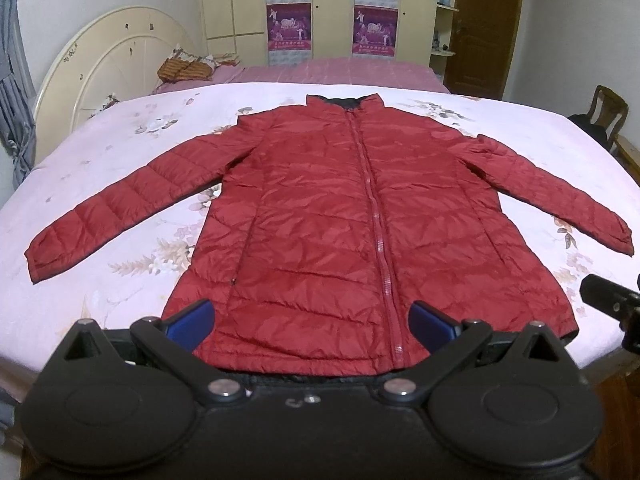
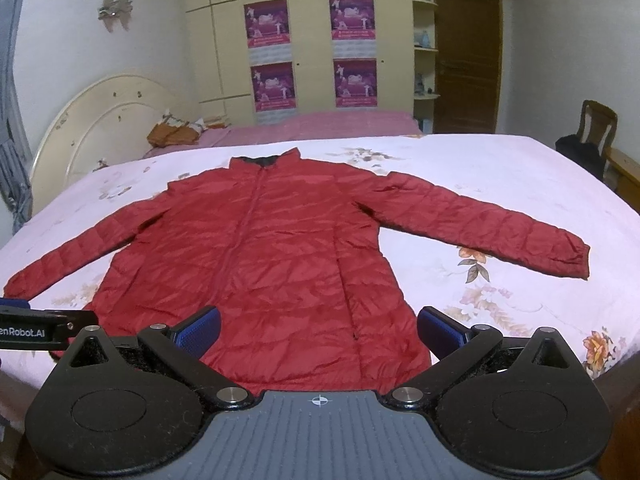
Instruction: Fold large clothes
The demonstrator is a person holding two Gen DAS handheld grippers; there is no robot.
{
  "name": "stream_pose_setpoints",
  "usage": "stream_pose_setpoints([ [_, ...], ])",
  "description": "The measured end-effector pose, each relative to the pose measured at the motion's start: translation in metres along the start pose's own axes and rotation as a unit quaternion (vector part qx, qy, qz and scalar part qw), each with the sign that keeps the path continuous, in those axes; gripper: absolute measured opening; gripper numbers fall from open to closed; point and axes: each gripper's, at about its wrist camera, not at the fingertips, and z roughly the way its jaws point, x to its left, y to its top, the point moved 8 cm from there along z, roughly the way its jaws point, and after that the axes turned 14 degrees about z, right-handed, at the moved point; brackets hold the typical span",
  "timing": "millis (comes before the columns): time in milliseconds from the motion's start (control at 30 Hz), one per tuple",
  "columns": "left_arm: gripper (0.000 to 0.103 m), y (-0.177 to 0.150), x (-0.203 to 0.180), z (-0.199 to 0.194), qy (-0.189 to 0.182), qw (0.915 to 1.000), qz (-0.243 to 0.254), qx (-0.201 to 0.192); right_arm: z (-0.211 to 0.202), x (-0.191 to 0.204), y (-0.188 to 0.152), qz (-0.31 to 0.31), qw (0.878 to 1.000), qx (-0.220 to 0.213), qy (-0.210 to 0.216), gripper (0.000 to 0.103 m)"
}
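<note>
I've got the bed [image 1: 100,304] filling both views, its pale floral sheet [image 2: 500,184] smooth across the whole top. Behind it there's a cream wardrobe [image 2: 312,52] with four purple posters [image 2: 267,24] on its doors, a brown door [image 2: 466,56] to the right, and a rounded cream headboard [image 1: 108,60] off to the left. A wooden chair [image 2: 596,124] sits at the far right edge.

On the sheet I see the red puffer jacket [image 1: 340,216], laid flat, front up, zipped closed, collar [image 1: 346,101] pointing away from me and hem near the bed's closest edge. Both sleeves are spread out to the sides and angled down toward me: the left sleeve [image 1: 104,212] ends in a cuff well out on the sheet, the right sleeve [image 2: 492,224] the same on the other side. The zipper [image 1: 376,224] runs straight down the middle.

My left gripper [image 1: 310,326] hangs over the hem, jaws spread wide, blue pads [image 1: 190,320] apart with nothing between them. My right gripper [image 2: 318,330] hangs over the jacket's lower right part, jaws also wide apart, holding nothing. I can't tell if either one touches the fabric. In the right wrist view, the left gripper pokes in at the left edge; in the left wrist view, the right one shows at the far right.
</note>
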Motion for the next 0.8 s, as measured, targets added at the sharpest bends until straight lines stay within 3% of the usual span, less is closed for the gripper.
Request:
stream_pose_setpoints([
  [400,0.103,0.024,0.03,0.046,0.012,0.9998,-0.009,0.012,0.043,-0.007,0.024,0.016,1.0,-0.003,-0.025,0.103],
  [800,0.103,0.075,0.059,0.114,0.008,0.9999,-0.001,0.006,0.104,-0.018,0.06,0.051,0.996,-0.01,-0.067,0.103],
])
